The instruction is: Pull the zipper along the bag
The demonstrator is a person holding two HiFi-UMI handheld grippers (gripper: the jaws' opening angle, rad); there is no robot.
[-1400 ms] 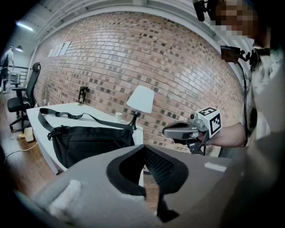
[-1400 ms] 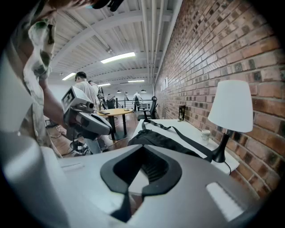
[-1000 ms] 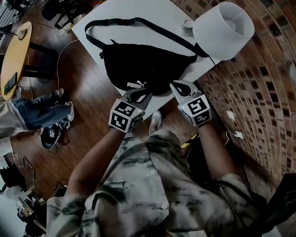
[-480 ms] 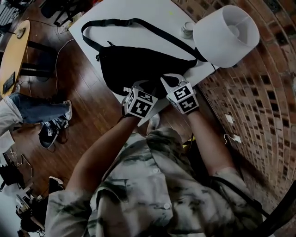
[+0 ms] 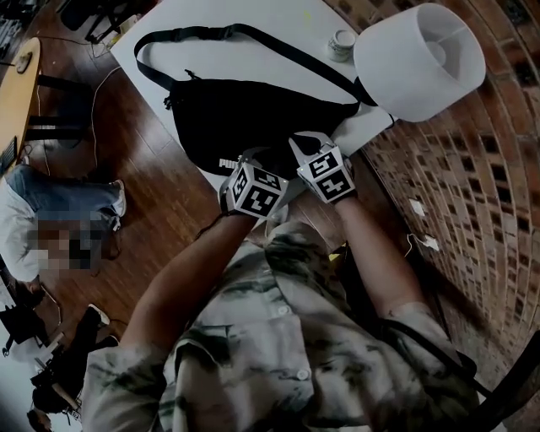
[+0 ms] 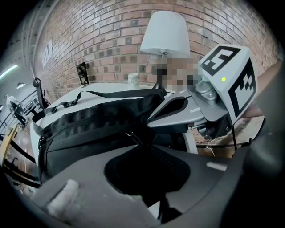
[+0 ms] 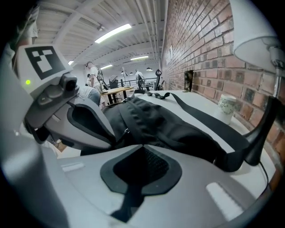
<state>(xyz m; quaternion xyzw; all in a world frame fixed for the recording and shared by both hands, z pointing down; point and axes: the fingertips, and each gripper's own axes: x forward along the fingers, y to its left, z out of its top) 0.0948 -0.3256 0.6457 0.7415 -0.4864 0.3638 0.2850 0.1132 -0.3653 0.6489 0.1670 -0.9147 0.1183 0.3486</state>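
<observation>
Two grippers meet at the near edge of the bag (image 5: 253, 118) in the head view. Your left gripper (image 5: 253, 160) and right gripper (image 5: 304, 145) sit just beside each other at the bag's six o'clock. The bag lies on the white table (image 5: 253, 17), its strap (image 5: 211, 34) looping off toward twelve. A lamp shade (image 5: 419, 61) stands at two o'clock and a small cup (image 5: 342, 44) at one. From up here you cannot tell how the jaws stand.

Your left gripper view shows that. Its jaws are drawn together, and the zipper pull (image 6: 132, 134) runs its tab down into the point where they meet. The right gripper's tip presses into the bag at one o'clock of yours.

Your right gripper view shows its own jaws closed too, tips buried in the bag's dark fabric. Only here does the bag's far end show, trailing away toward twelve. The left gripper's tip sits at ten o'clock.

A second ago both grippers hung short of the bag, off the table's near edge. Half a second ago they had reached it, and they have hardly moved since.
</observation>
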